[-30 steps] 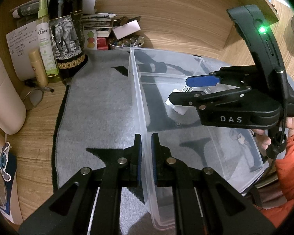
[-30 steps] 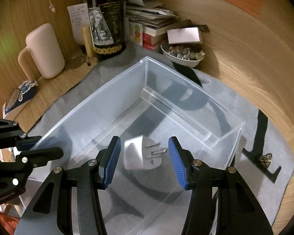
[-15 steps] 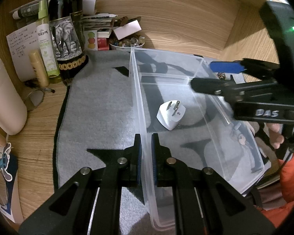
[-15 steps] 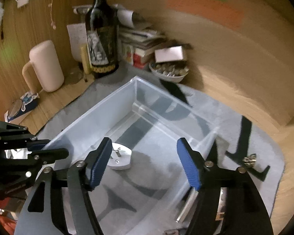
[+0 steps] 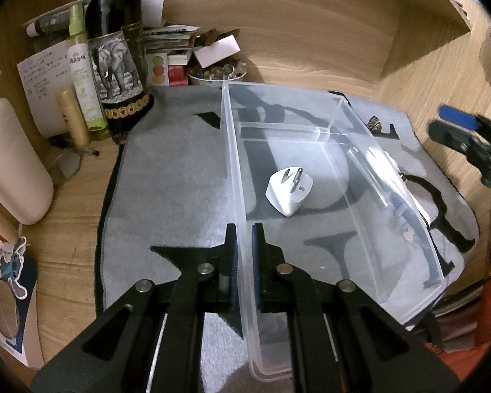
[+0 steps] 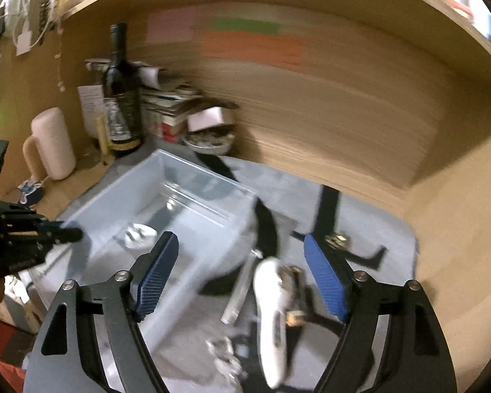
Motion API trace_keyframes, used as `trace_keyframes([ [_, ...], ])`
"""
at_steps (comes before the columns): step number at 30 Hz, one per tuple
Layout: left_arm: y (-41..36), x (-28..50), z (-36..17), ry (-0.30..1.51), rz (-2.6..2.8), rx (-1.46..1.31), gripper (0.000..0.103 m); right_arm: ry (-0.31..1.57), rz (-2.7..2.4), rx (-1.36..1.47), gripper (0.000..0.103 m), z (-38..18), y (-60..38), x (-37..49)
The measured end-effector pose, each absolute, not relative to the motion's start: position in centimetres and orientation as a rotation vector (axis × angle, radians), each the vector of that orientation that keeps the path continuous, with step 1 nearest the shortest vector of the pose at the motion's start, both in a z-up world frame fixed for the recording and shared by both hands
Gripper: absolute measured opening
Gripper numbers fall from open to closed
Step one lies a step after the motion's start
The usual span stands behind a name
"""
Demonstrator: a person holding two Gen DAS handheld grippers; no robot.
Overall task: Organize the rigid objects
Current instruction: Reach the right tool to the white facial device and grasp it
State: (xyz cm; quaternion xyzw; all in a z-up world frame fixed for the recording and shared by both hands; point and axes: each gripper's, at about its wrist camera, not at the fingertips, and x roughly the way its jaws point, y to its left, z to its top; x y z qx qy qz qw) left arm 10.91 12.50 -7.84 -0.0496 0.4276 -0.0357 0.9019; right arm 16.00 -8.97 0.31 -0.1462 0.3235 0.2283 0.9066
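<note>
Left hand-held gripper (image 5: 244, 258) clamped on bin wall (image 5: 237, 177); right hand-held gripper (image 6: 242, 275) opening, empty; plug (image 5: 288, 190) inside.

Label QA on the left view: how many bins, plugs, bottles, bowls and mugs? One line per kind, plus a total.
bin: 1
plug: 1
bottles: 2 (wine bottle, spray bottle)
bowl: 1
mug: 1
Total: 6

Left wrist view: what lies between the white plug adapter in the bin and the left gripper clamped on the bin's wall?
Nothing but bare bin floor. In the left wrist view the plug adapter lies alone inside the clear bin, apart from the left gripper shut on the wall.
</note>
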Motion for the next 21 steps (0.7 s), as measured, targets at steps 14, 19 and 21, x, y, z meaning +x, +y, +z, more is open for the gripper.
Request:
trace_keyframes([
  [14, 12.2, 10.9, -8.2, 0.904, -0.032, -0.109, 0.006, 0.835, 0.346, -0.249, 0.078, -6.6, -15.1, 16.4],
  [19, 12.1, 10.9, -8.2, 0.909, -0.018, -0.108, 0.006, 0.924, 0.385, -0.214, 0.057, -9.2, -15.2, 17.2],
  [21, 12.1, 11.0, -8.2, 0.911, -0.015, -0.107, 0.006, 0.936, 0.410, -0.185, 0.053, -9.6, -15.3, 17.4],
])
